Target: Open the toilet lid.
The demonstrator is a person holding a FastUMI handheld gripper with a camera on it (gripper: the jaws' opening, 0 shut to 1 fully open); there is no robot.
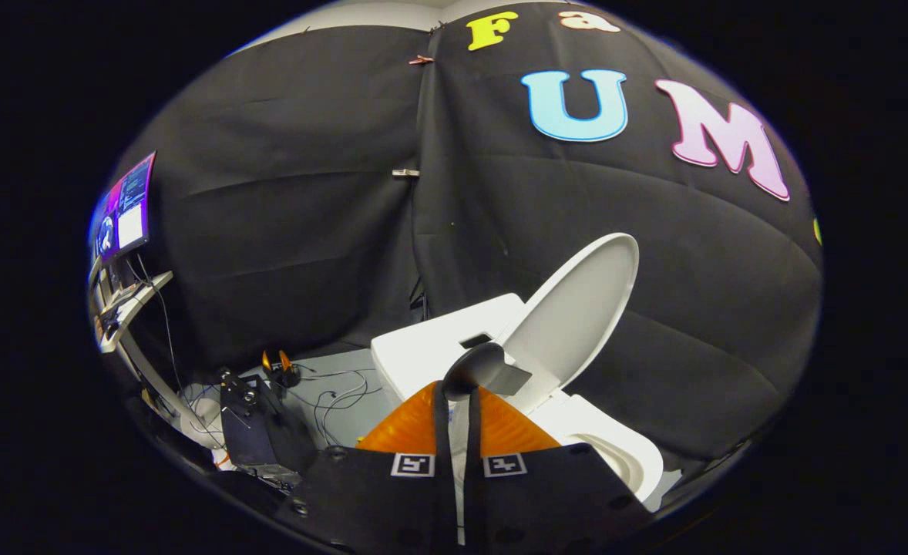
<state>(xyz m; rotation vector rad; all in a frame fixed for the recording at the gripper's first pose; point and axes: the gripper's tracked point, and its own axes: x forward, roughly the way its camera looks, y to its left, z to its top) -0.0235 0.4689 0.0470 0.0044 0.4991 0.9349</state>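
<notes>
Beyond the fingers at one o'clock, the lid [577, 308] stands raised. The gripper [458, 389], nearly closed, holds nothing; opening looks done, next withdraw.

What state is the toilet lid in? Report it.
Open. The toilet lid stands raised and tilted back above the seat, just beyond the hand-held gripper, whose fingers sit close together, holding nothing.

The gripper [458, 397] points toward twelve o'clock, its two fingers drawn almost together, with a narrow slit between.
</notes>
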